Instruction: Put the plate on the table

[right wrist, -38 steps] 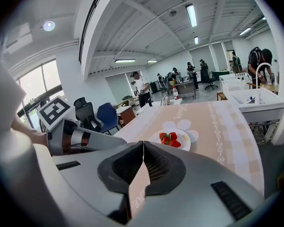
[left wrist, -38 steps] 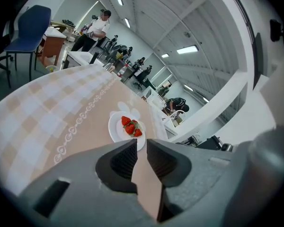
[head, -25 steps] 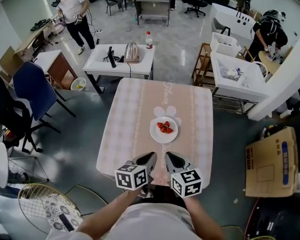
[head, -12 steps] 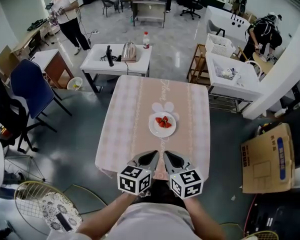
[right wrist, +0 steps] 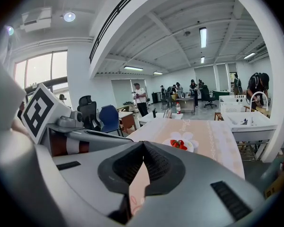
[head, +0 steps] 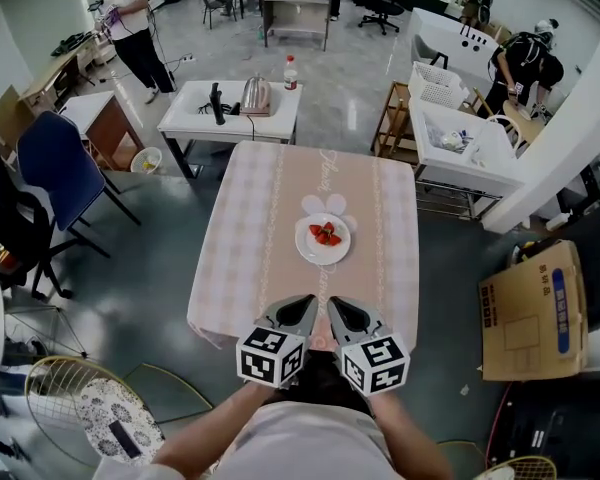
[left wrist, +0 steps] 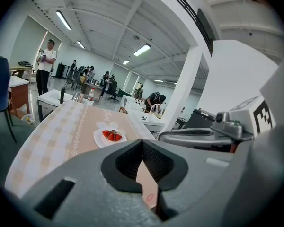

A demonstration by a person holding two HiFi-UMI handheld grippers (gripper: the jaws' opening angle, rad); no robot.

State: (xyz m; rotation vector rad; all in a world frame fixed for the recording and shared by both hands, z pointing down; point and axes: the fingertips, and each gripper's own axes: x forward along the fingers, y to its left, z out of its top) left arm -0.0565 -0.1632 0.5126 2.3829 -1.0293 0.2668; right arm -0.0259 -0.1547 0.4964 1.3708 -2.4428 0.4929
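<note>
As I look down in the head view, my left tool (head: 298, 311) and right tool (head: 342, 313) hover side by side over the counter's (head: 250, 238) near edge. The white plate (head: 323, 240) of strawberries (head: 326, 234) sits mid-counter, well apart from both. In the left gripper view, my tool's jaws are closed and empty. In the right gripper view, they are likewise closed on nothing.

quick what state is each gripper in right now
Left gripper: shut, holding nothing.
Right gripper: shut, holding nothing.

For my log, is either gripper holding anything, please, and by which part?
Nothing is held: the left gripper and right gripper are both shut and empty, clear of the round white plate.
</note>
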